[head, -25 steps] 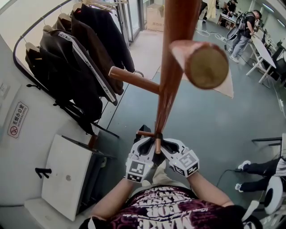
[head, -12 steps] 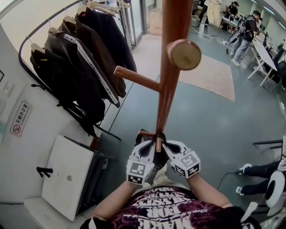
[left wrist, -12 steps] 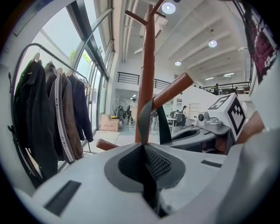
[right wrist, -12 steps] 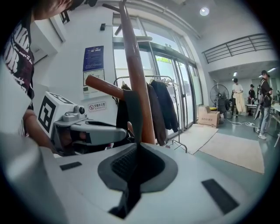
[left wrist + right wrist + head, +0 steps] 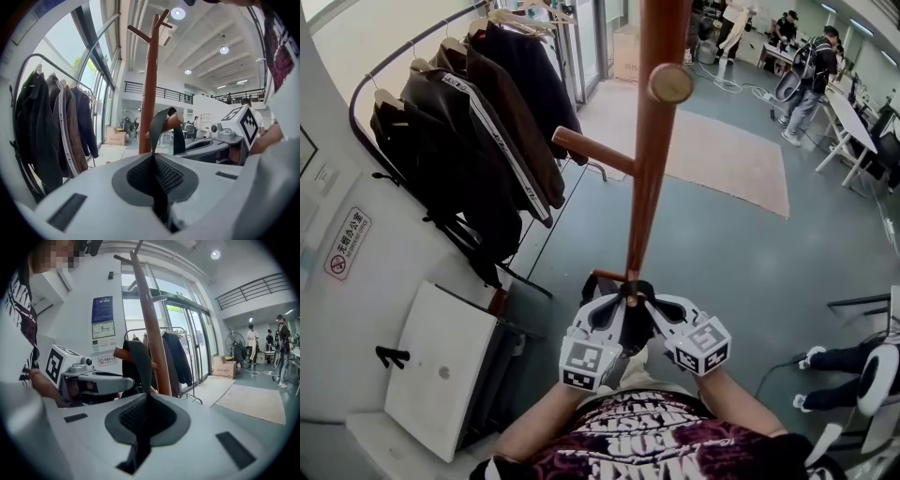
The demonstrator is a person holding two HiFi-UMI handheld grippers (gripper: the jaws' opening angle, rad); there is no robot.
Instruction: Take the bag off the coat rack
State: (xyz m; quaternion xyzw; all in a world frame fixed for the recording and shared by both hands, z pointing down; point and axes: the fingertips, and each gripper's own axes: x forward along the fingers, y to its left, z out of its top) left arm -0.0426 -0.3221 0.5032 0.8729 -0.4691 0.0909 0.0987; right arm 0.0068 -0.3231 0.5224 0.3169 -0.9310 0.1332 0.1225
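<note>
Grey floor point(image 5: 750, 253) lies below — closest in, the left claw point(image 5: 157, 187) and the right claw point(image 5: 143, 427) are both pinched shut on the black strap point(image 5: 159, 126) of the bag point(image 5: 630, 326); that strap loops over a low peg point(image 5: 174, 121) of the coat rack point(image 5: 149, 84) — jackets point(image 5: 478, 141) hang beyond

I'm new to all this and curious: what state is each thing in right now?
Left gripper: shut on the bag strap.
Right gripper: shut on the bag strap.
Bag strap: looped over the low peg, not yet off.
Coat rack: upright.
Jackets: hanging.
</note>
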